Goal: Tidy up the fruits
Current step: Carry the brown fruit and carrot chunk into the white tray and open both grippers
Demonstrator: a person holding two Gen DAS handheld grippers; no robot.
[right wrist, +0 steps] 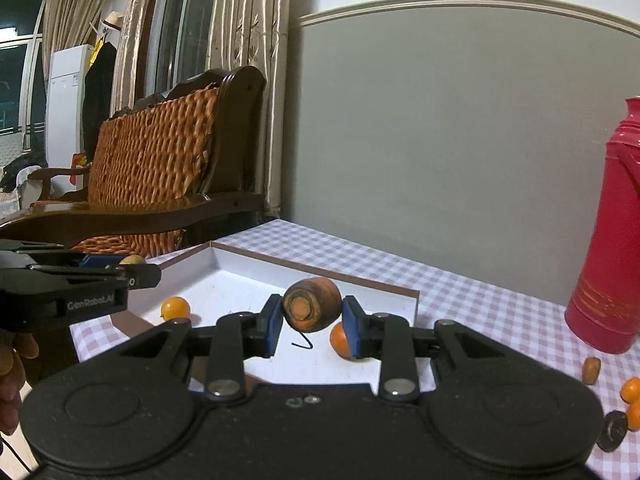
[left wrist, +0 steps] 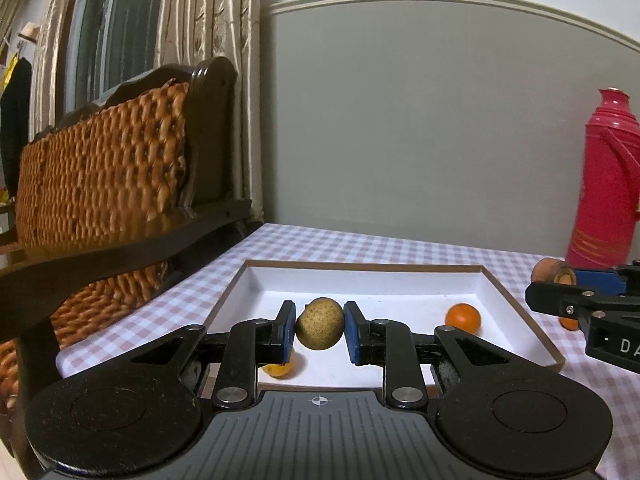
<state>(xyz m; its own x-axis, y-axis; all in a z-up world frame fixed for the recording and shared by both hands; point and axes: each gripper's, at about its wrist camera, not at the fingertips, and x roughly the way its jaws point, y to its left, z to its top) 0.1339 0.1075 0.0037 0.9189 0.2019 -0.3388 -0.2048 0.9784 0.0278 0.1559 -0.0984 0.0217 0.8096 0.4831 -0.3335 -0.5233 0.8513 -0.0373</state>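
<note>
My left gripper [left wrist: 319, 330] is shut on a brown-green kiwi-like fruit [left wrist: 320, 323] and holds it above the white tray [left wrist: 360, 270]. An orange [left wrist: 463, 317] lies in the tray at the right, another orange [left wrist: 280, 368] lies under my left finger. My right gripper [right wrist: 310, 326] is shut on a carrot piece [right wrist: 312, 310], cut end facing me, above the tray [right wrist: 248, 280]. Two oranges [right wrist: 176, 308] [right wrist: 339, 340] lie in the tray below. The right gripper also shows in the left wrist view [left wrist: 576, 292].
A red thermos [right wrist: 612, 240] stands at the right on the checked tablecloth [right wrist: 480, 300]. A carrot bit [right wrist: 591, 370], oranges [right wrist: 631, 390] and a dark fruit [right wrist: 612, 430] lie near it. A wicker chair [left wrist: 112, 184] stands left of the table.
</note>
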